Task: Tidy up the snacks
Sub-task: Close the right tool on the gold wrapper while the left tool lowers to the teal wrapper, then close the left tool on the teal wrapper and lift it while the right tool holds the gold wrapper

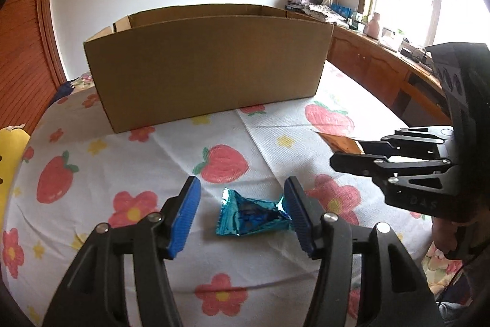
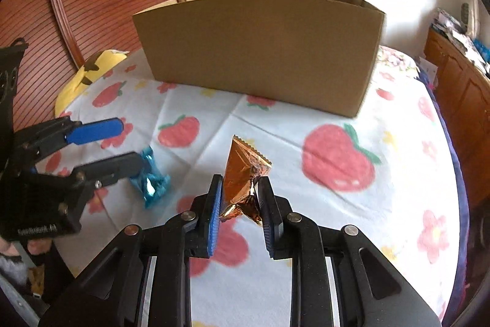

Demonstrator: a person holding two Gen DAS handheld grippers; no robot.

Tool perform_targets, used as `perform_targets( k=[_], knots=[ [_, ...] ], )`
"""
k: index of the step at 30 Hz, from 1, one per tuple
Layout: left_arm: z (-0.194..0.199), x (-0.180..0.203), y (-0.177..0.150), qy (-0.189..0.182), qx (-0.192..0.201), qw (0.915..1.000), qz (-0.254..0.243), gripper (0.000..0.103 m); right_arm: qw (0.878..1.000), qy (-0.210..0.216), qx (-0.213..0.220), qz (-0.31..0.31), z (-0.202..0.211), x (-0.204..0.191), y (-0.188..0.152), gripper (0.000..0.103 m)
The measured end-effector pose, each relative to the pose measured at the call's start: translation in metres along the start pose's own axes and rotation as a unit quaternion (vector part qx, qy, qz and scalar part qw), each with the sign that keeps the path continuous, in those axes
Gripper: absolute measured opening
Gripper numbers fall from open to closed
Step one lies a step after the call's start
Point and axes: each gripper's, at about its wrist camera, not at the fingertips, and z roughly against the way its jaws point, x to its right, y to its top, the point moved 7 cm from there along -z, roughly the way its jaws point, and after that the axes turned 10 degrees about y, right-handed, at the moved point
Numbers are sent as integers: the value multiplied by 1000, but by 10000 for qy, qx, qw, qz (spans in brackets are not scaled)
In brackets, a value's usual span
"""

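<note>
Counter (image 1: 76, 229): cloth with strawberry print, bare room around both packets and a clear run to the box.
Box (image 1: 208, 66): open-topped, at the far side; its inside was hidden, so nothing seen stored.
Right gripper (image 2: 240, 203): jaws pinching the orange packet (image 2: 242, 170), apparently raised, well short of the box wall.
Left gripper (image 1: 242, 216): jaws spread either side of the blue packet (image 1: 251, 216), which lay on the cloth.
Progress: early, I judged; both packets had yet to be boxed.
</note>
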Motion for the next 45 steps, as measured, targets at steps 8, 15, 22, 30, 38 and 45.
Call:
perform_targets(
  k=[8, 15, 22, 30, 38, 45],
  knots=[
    [-11, 10, -5, 57, -232, 9996, -119, 58, 9999, 37, 70, -128, 5, 9, -10, 22],
    [-19, 15, -7, 90, -421, 9989, -192, 60, 9999, 8, 132, -88, 4, 9, -12, 22],
    [-29, 19, -11, 69, -589, 9978, -283, 65, 9999, -2, 162, -41, 3, 8, -12, 22],
    [-30, 25, -8, 35, -546, 9978, -383, 65, 9998, 14, 176, -38, 2, 8, -13, 22],
    [-22, 31, -8, -151, -392, 9982, -417, 46, 9998, 1, 185, -36, 2, 8, -13, 22],
    [-17, 32, -11, -101, -294, 9984, -481, 34, 9998, -3, 180, -33, 2, 9, -13, 22]
  ],
)
